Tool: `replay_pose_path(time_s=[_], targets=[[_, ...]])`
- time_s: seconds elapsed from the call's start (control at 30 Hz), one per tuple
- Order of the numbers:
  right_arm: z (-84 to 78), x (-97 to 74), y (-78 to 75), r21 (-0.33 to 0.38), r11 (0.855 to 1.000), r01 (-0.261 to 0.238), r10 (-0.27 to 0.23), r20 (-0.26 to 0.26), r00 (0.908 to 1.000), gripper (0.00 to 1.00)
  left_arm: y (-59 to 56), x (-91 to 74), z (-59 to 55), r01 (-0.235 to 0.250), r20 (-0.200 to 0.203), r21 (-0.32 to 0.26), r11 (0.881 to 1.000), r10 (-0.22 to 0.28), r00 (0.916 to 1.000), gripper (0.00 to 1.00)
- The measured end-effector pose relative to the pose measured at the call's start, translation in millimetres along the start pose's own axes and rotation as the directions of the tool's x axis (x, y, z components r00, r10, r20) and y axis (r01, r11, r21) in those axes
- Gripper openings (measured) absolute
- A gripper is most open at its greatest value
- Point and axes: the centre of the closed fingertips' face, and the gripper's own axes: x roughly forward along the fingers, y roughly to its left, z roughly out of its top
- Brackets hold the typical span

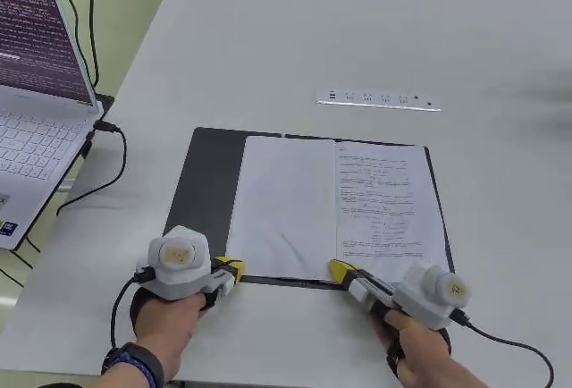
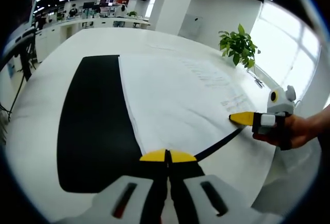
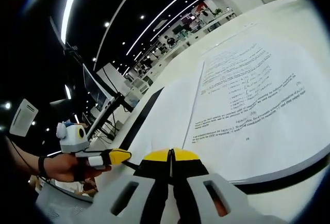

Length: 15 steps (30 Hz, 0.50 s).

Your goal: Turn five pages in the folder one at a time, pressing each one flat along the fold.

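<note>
The open folder (image 1: pixel 210 182) lies flat just ahead of me, its fold (image 1: pixel 335 200) running straight away — my right gripper (image 1: pixel 340 270), jaws closed and empty, sits at the fold's near end, nearer than my left gripper (image 1: pixel 231 268), likewise closed.

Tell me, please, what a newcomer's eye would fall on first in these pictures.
The open folder lies in the middle of the white table, with a blank page on its left and a printed page on its right. The yellow-tipped left tool and right tool sit shut at its near edge. An open laptop glows at the far left.
</note>
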Motion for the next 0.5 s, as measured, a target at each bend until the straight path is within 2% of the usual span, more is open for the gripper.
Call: replay_pose_path(time_s=[0.17, 0.37, 0.43, 0.5], targets=[[-2.5, -3.3, 0.5, 0.012, 1.000, 0.004, -0.004, 0.003, 1.0000, 0.00, -0.1, -0.2, 0.6, -0.009, 0.002, -0.020, 1.000, 0.009, 1.0000, 0.00], [-7.8, -8.5, 0.9, 0.032, 0.999, 0.010, -0.010, -0.006, 0.9999, 0.00, -1.3, 0.2, 0.9, -0.021, -0.009, 0.010, 1.000, 0.021, 0.9997, 0.00], [-8.5, -9.6, 0.7, 0.049, 0.999, 0.013, -0.013, -0.003, 0.9999, 0.00, -0.8, -0.3, 1.0, -0.023, -0.006, -0.016, 1.000, 0.023, 0.9997, 0.00], [-8.3, -10.1, 0.9, 0.070, 0.997, 0.017, -0.017, -0.004, 0.9999, 0.00, -0.8, -0.3, 1.3, -0.025, -0.010, -0.016, 1.000, 0.025, 0.9996, 0.00]])
